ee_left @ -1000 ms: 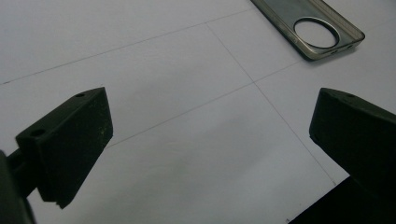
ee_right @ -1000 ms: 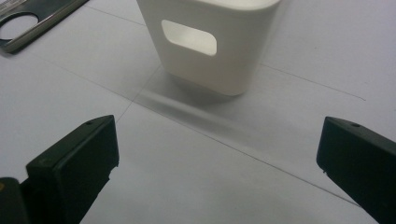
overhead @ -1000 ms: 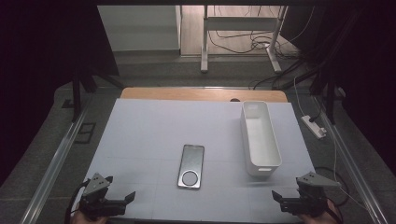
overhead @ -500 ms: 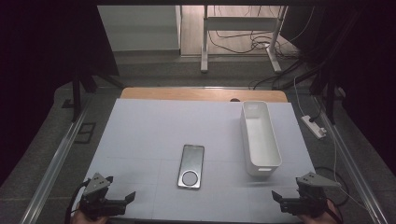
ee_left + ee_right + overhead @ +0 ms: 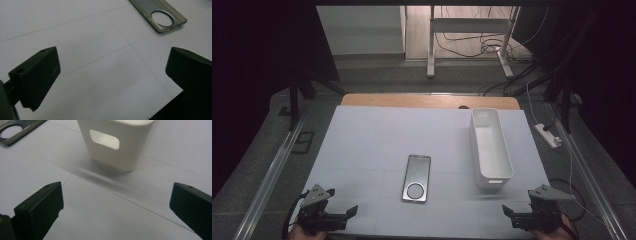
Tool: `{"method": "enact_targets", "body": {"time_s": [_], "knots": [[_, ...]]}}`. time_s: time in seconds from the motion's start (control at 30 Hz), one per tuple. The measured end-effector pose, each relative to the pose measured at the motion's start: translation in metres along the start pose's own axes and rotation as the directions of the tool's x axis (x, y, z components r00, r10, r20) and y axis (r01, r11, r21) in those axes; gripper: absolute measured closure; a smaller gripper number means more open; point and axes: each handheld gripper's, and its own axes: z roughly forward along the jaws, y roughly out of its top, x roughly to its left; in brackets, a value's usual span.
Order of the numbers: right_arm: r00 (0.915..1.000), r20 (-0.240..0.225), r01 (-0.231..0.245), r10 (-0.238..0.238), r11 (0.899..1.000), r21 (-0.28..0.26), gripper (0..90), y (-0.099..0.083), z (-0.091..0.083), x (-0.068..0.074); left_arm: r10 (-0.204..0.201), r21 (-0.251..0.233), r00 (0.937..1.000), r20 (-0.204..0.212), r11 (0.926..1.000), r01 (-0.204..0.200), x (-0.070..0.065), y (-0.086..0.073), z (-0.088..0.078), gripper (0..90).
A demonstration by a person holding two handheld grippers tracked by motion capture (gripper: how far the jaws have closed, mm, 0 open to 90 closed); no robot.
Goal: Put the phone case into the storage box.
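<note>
Left tool (image 5: 346,212): parked at the near left corner of the desk (image 5: 372,135), well left of the phone case and nearer the person; jaws spread wide with nothing between them. In the left gripper view the case sits ahead, well beyond the jaws, so this looks like a ready stance with the target in sight.
Phone case (image 5: 417,178): here's our landmark, a slim greyish case with a round cut-out, lying flat near the desk's middle, the ring end toward the person. Nothing touches it.
White bin (image 5: 490,148): just right of the phone case, apart from it, long side running away from the person, open top up and seemingly empty, handle slot facing the near edge. A likely drop spot, I'd judge.
Right tool (image 5: 511,216): far right of the phone case, just short of the bin's near end; jaws gaping, holding nothing, aimed at the bin's handle slot.
</note>
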Motion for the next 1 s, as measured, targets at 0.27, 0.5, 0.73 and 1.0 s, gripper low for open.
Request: {"method": "enact_targets", "body": {"time_s": [0.27, 0.5, 0.73, 1.0], "knots": [[1.0, 0.001, -0.007, 0.007, 1.0, 0.0, 0.0, 0.0, 0.0, -0.001, 0.016, 0.005, 0.9998, 0.015, 0.9998, -0.017, 0.0, 0.008, 0.006, 0.3], [0.9999, 0.0, -0.015, 0.015, 1.0, -0.007, 0.0, 0.0, 0.0, -0.002, 0.027, 0.013, 0.9992, 0.029, 0.9995, -0.028, -0.001, 0.014, 0.012, 0.0], [1.0, 0.001, -0.01, 0.01, 1.0, -0.003, 0.0, 0.0, 0.0, -0.001, 0.053, 0.031, 0.9977, 0.043, 0.998, -0.055, -0.003, 0.025, 0.02, 0.1], [0.9999, 0.004, -0.013, 0.013, 1.0, -0.006, 0.0, 0.0, 0.0, -0.001, 0.08, 0.041, 0.9953, 0.055, 0.9958, -0.082, -0.005, 0.034, 0.026, 0.1]]}}
